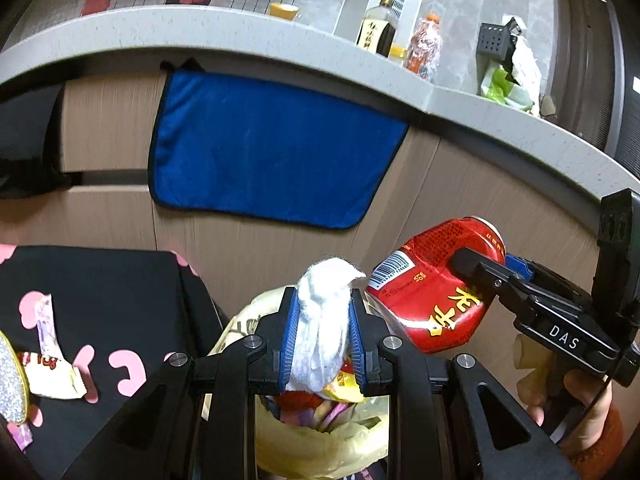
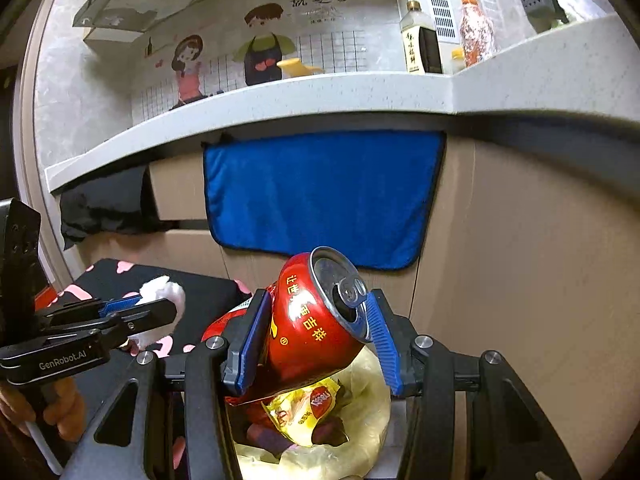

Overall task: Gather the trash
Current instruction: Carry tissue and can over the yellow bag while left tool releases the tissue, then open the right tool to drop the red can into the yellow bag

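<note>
My left gripper (image 1: 323, 320) is shut on a crumpled white tissue (image 1: 324, 320) and holds it over a pale yellow trash bag (image 1: 320, 444) with wrappers inside. My right gripper (image 2: 316, 332) is shut on a dented red drink can (image 2: 304, 336), held tilted above the same bag (image 2: 352, 436). In the left wrist view the can (image 1: 428, 292) and right gripper (image 1: 480, 268) are just right of the tissue. In the right wrist view the left gripper (image 2: 156, 312) and tissue (image 2: 164, 292) are at the left.
A black table with pink shapes (image 1: 100, 292) lies left of the bag, with snack wrappers (image 1: 52, 376) on it. A blue cloth (image 1: 272, 152) hangs on the cabinet front. The grey counter (image 1: 500, 116) above carries bottles (image 1: 378, 28) and a bag.
</note>
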`<state>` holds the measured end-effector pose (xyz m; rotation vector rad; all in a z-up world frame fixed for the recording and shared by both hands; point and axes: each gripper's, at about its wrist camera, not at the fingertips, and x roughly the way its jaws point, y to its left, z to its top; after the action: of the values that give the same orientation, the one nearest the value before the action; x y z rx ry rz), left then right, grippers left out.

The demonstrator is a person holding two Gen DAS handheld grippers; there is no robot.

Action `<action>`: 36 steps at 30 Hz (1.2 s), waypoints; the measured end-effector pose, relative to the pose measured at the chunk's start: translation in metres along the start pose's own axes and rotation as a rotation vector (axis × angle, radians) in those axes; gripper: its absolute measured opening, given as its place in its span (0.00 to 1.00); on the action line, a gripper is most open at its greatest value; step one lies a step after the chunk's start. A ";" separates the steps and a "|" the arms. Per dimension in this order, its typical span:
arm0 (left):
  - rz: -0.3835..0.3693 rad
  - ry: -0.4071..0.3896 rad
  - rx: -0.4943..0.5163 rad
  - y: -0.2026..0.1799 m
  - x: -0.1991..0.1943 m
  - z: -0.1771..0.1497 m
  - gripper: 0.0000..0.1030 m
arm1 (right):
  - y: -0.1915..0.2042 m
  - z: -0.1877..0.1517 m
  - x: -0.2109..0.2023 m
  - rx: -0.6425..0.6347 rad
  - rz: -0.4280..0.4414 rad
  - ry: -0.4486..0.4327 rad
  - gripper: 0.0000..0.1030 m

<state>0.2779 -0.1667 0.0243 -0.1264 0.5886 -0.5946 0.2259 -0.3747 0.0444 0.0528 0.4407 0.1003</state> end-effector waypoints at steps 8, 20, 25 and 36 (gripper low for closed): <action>0.005 0.047 -0.011 0.009 0.019 -0.013 0.24 | -0.003 -0.014 0.021 0.006 -0.003 0.054 0.44; -0.002 0.125 0.004 0.027 0.031 -0.021 0.52 | -0.014 -0.036 0.055 0.066 0.000 0.133 0.44; 0.019 0.058 -0.085 0.043 -0.002 -0.020 0.53 | -0.008 -0.045 0.066 0.059 0.029 0.145 0.46; 0.058 -0.004 -0.059 0.046 -0.072 -0.026 0.53 | 0.003 -0.045 0.065 0.077 0.038 0.137 0.62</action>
<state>0.2378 -0.0870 0.0250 -0.1650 0.6036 -0.5205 0.2646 -0.3632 -0.0239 0.1308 0.5810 0.1249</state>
